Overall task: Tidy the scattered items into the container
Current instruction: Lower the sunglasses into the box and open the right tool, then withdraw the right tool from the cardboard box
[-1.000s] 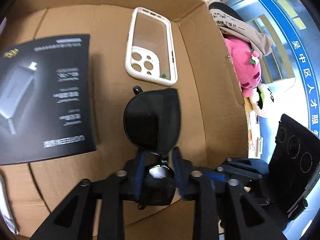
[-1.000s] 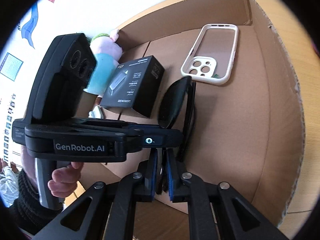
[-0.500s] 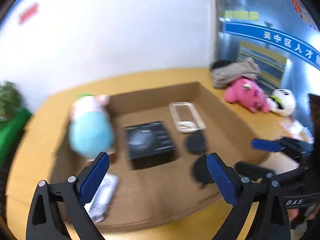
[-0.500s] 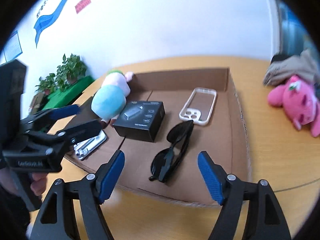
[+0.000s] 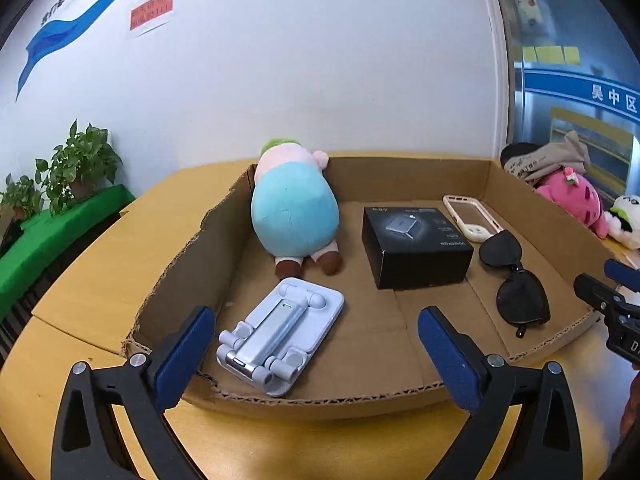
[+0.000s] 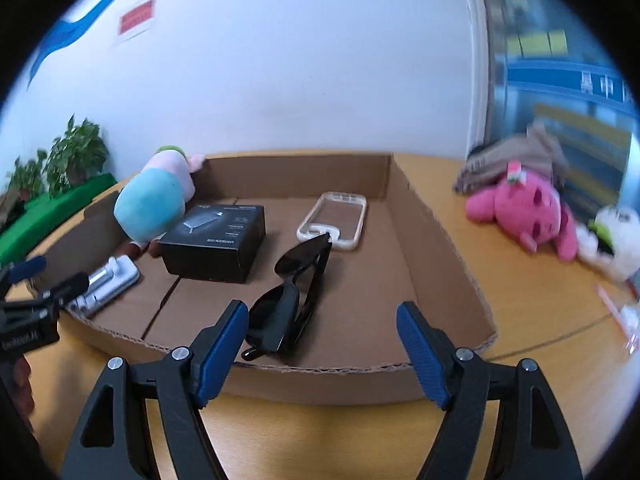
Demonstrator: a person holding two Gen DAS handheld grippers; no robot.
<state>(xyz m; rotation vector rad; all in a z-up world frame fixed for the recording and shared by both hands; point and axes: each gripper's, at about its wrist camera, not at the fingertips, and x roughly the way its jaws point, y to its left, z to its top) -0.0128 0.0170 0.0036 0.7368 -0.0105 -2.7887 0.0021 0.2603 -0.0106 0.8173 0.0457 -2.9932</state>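
Cardboard tray [image 5: 168, 276] on the wooden table [image 5: 100, 264] contains: black sunglasses [image 5: 516, 280] at its near right corner, black box [image 5: 416, 246] centre, phone case [image 5: 470, 216] behind, plush toy [image 5: 294, 216] far left, white stand [image 5: 280, 332] near left. Left gripper [image 5: 316, 356] and right gripper [image 6: 320, 348], jaws just opened wide and empty, stand outside the tray's near wall.

Not much is readable here. The blue band sign [image 5: 580, 90] on the glass wall at the far right has big white Chinese characters, "吴中区", running off the edge. The black rectangular cardboard product box [image 5: 416, 240] in the tray has small white print on its lid, too tiny and upside down to make out. The red notice [image 5: 152, 10] on the white wall is just a blur.
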